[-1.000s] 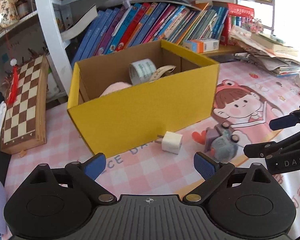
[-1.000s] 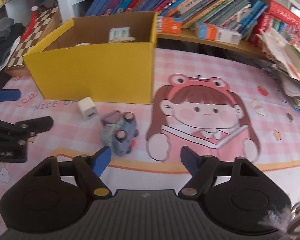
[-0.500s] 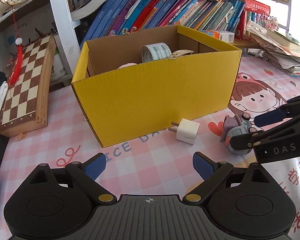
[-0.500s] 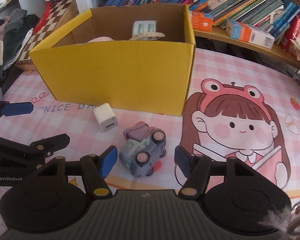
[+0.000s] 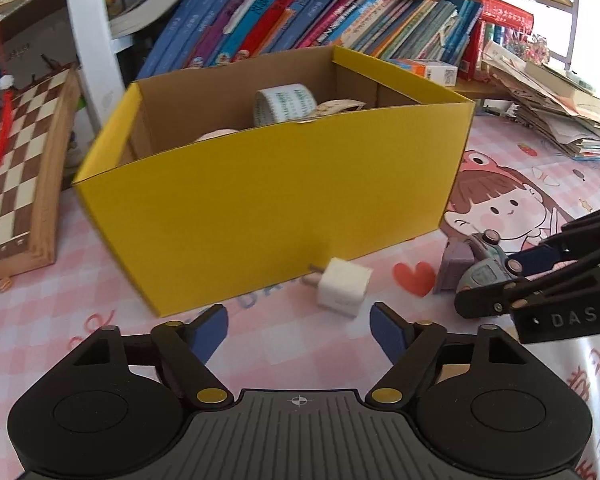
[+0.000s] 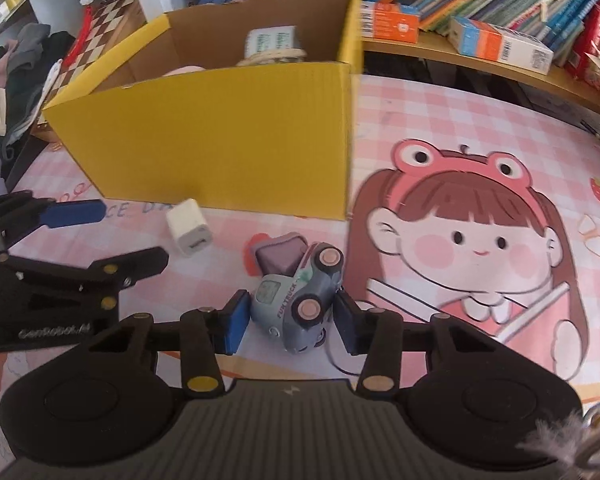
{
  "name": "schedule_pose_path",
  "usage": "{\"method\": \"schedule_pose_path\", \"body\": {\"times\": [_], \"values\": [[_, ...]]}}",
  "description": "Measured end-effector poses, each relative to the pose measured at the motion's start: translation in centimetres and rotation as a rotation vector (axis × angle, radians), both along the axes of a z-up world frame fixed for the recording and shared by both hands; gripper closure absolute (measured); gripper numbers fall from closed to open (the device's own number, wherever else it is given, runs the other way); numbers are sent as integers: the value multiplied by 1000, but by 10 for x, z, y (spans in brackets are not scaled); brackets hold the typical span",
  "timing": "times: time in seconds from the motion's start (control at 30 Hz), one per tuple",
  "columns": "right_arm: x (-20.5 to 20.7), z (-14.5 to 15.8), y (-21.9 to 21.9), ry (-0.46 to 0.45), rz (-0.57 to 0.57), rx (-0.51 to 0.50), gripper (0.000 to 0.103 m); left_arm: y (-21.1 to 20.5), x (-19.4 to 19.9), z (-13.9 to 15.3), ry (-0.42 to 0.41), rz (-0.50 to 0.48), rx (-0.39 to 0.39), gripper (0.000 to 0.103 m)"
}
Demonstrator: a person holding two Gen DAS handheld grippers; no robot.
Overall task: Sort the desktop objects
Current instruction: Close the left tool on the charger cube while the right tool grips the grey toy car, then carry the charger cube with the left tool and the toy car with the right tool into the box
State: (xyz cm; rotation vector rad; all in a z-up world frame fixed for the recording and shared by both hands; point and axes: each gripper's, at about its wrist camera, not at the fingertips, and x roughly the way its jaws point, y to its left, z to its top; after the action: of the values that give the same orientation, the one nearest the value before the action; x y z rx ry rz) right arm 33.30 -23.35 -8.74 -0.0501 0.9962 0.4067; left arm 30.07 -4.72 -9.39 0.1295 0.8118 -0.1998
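Observation:
A grey-blue toy truck [image 6: 296, 304] with a purple bed lies on its side on the pink mat. My right gripper [image 6: 291, 322] has its blue pads pressed on the truck's two flanks. The truck [image 5: 472, 264] still rests on the mat. A white charger cube [image 5: 343, 288] [image 6: 189, 232] lies just in front of the yellow box [image 5: 268, 200] [image 6: 220, 132]. My left gripper [image 5: 300, 330] stands open a short way before the charger, holding nothing. In the box are a tape roll [image 5: 284, 104] and something pink [image 5: 216, 135].
A folded chessboard [image 5: 16, 160] lies left of the box. Behind it, a shelf holds a row of books [image 5: 300, 12] and small cartons [image 6: 500, 44]. A paper stack [image 5: 548, 112] sits at the far right. Clothes [image 6: 20, 64] are heaped past the table's left edge.
My right gripper moved forward over the toy truck and narrowed its fingers onto it. My left gripper came closer to the charger and the box, still open.

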Motion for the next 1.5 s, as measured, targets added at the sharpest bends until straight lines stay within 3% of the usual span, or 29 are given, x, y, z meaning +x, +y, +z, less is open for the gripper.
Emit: {"method": "schedule_pose_path", "body": {"times": [0.07, 0.13, 0.33, 0.6, 0.67, 1.13, 1.5], "values": [[-2, 0, -6, -1, -2, -6, 60, -6, 5, -3, 6, -3, -2, 40], [-4, 0, -12, -2, -6, -6, 60, -12, 11, -6, 19, -7, -8, 45], [-8, 0, -23, -5, -5, -9, 60, -30, 22, -11, 18, -33, 8, 50], [-9, -1, -25, -13, 9, -12, 60, -34, 32, -19, 14, 5, 40, 51], [-9, -1, -24, -16, 9, -13, 60, -33, 33, -19, 15, 14, 30, 58], [-32, 8, -18, -24, 2, -5, 60, -15, -13, 7, -7, -17, -26, 58], [-65, 36, -2, -68, 17, 2, 64, 10, -60, 43, -52, -36, -45, 58]]}}
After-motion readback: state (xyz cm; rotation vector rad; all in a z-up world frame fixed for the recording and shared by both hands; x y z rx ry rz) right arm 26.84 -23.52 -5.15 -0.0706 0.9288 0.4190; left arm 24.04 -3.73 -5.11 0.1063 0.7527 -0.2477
